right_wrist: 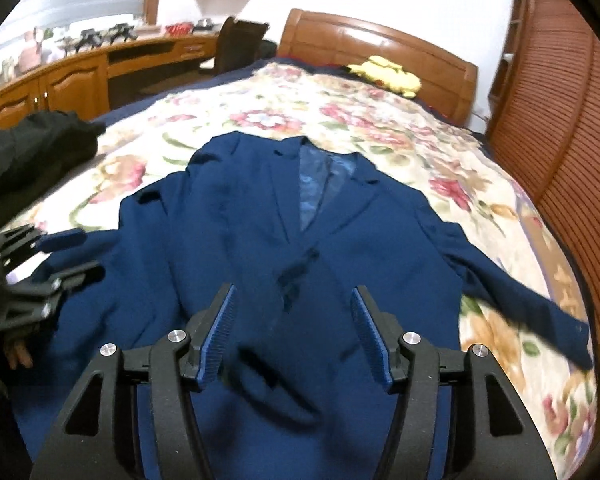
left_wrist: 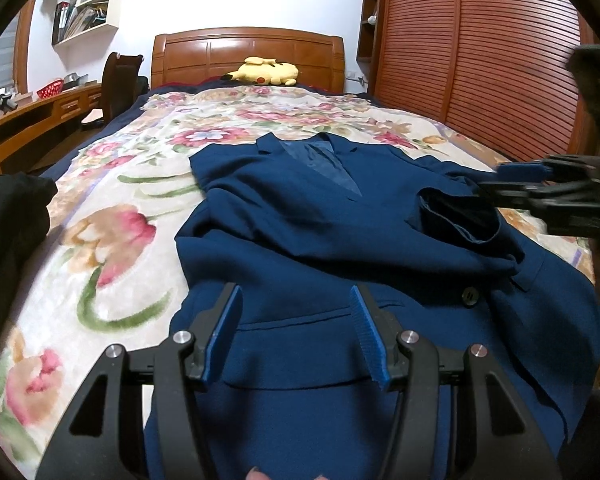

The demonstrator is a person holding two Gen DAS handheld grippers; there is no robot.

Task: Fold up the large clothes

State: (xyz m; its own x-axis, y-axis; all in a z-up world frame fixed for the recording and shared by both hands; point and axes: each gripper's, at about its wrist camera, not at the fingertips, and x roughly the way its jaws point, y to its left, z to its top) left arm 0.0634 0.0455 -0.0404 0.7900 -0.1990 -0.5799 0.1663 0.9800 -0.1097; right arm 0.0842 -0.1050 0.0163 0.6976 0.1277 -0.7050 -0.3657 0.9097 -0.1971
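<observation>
A dark blue suit jacket (left_wrist: 300, 216) (right_wrist: 240, 208) lies face up on the floral bedspread (left_wrist: 112, 208) (right_wrist: 300, 92), collar toward the headboard. One sleeve is folded across its front, cuff (left_wrist: 460, 216) open near the middle; in the right wrist view this sleeve (right_wrist: 268, 384) lies blurred under my fingers. The other sleeve (right_wrist: 540, 312) stretches out to the right. My left gripper (left_wrist: 296, 296) stands open over the jacket's lower front, nothing between its pads. My right gripper (right_wrist: 293, 292) (left_wrist: 504, 182) is open above the folded sleeve and holds nothing.
A yellow plush toy (left_wrist: 266, 72) (right_wrist: 388, 74) rests by the wooden headboard (left_wrist: 248, 52). A black garment (right_wrist: 40, 148) (left_wrist: 8, 216) lies at the bed's left edge. Slatted wardrobe doors (left_wrist: 480, 60) stand along the right. A desk (right_wrist: 60, 76) and a chair (left_wrist: 120, 80) are on the left.
</observation>
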